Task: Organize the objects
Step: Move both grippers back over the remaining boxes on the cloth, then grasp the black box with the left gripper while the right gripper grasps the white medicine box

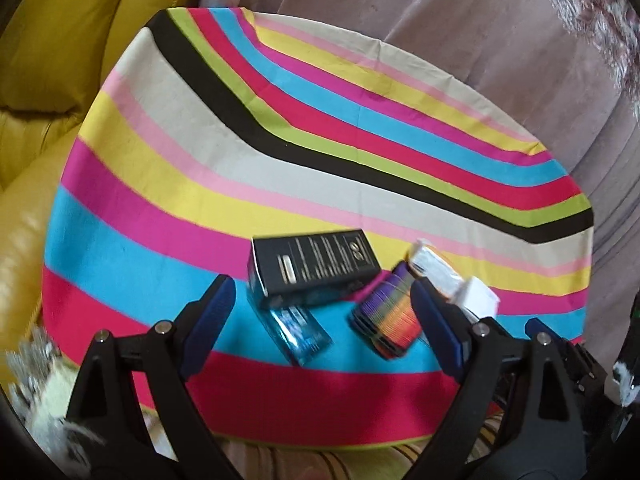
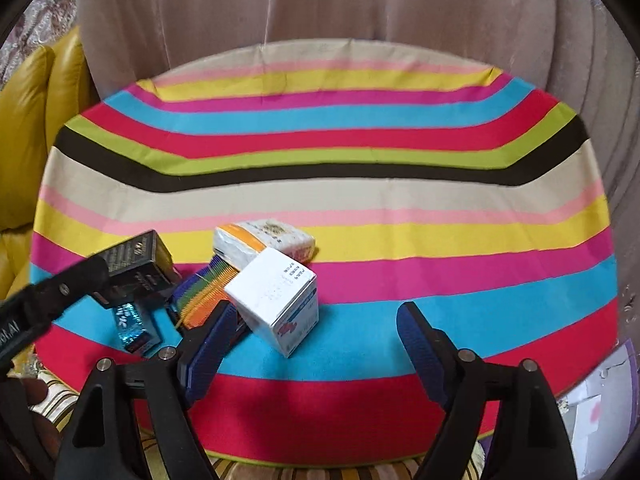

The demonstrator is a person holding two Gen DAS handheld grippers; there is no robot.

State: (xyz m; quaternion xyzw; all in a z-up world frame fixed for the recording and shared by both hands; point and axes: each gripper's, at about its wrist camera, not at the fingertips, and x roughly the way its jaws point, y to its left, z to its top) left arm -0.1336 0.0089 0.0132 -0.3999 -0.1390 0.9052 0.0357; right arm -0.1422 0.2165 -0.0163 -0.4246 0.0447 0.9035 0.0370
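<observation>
Both open and empty, left gripper (image 1: 320, 312) over black box (image 1: 316, 272), right gripper (image 2: 316, 332) beside white carton (image 2: 276, 300); heaped, touching items on striped cloth (image 2: 360, 160): risk of toppling neighbours.

Matt striped cloth (image 2: 360, 152), glossy yellow leather sofa (image 1: 52, 60), cardboard white box (image 2: 276, 300).

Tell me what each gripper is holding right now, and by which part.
Nothing is held. The left gripper and the right gripper both stand open above the pile of boxes, pads touching nothing.
</observation>
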